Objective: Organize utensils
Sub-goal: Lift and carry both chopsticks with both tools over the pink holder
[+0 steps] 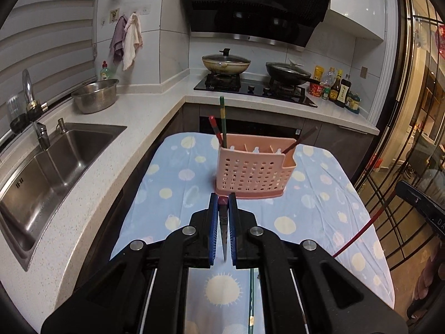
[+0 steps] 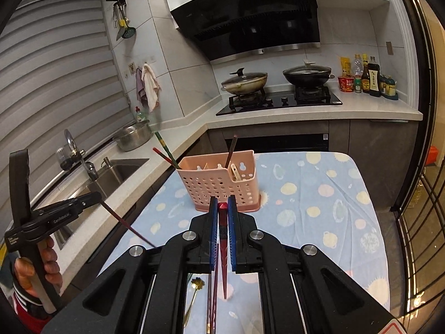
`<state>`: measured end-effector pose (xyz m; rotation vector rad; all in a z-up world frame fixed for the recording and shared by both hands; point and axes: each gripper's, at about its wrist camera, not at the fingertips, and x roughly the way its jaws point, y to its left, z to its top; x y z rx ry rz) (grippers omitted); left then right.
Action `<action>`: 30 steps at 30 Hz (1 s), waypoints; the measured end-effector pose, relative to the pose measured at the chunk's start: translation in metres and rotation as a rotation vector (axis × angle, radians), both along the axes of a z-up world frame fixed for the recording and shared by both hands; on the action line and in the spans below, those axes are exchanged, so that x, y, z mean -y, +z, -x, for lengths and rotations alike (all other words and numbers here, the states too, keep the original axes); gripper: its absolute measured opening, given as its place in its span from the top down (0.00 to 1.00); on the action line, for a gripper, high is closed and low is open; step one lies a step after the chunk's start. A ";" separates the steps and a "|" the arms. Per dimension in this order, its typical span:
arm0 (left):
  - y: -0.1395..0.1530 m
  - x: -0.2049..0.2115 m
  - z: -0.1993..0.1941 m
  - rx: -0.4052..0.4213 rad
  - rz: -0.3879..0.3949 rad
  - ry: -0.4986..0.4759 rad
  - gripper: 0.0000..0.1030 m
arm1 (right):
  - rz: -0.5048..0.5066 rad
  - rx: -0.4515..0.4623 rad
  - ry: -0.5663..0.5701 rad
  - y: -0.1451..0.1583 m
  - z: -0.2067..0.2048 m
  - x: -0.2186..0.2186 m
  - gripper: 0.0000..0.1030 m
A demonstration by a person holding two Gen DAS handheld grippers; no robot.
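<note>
The left gripper (image 1: 223,203) has its blue pads (image 1: 213,231) pinching a dark chopstick (image 1: 223,231), whose reddish end shows between the fingertips and whose thin tip hangs down below the jaws. The right gripper (image 2: 223,208) pinches a red chopstick (image 2: 223,250) the same way, blunt end up between the pads, tip pointing down toward the cloth. In the right wrist view the left gripper appears at about 9 o'clock, held by a hand (image 2: 41,264), its dark chopstick slanting down to the right.

At 12 o'clock from both grippers stands the pink perforated utensil holder (image 1: 251,172) on a table covered by a pale blue dotted tablecloth (image 1: 319,194). In its left compartment stand a green chopstick (image 1: 222,119) and a red one (image 1: 215,129), leaning toward 11 o'clock; a brown chopstick (image 1: 301,139) leans toward 1 o'clock out of the right compartment. A pale object, possibly a spoon, sits in the holder's small front pocket.

At 6 o'clock under the right gripper lie a gold flower-headed spoon (image 2: 194,292) and another reddish chopstick (image 2: 212,300) on the cloth. Under the left gripper lies a green chopstick (image 1: 251,297).
</note>
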<state>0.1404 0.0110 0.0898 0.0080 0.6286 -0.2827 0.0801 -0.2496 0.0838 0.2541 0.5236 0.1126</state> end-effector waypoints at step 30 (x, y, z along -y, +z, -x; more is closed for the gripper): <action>0.129 0.062 -0.140 0.267 0.081 -0.036 0.93 | -0.078 0.265 -0.020 0.100 -0.162 -0.009 0.94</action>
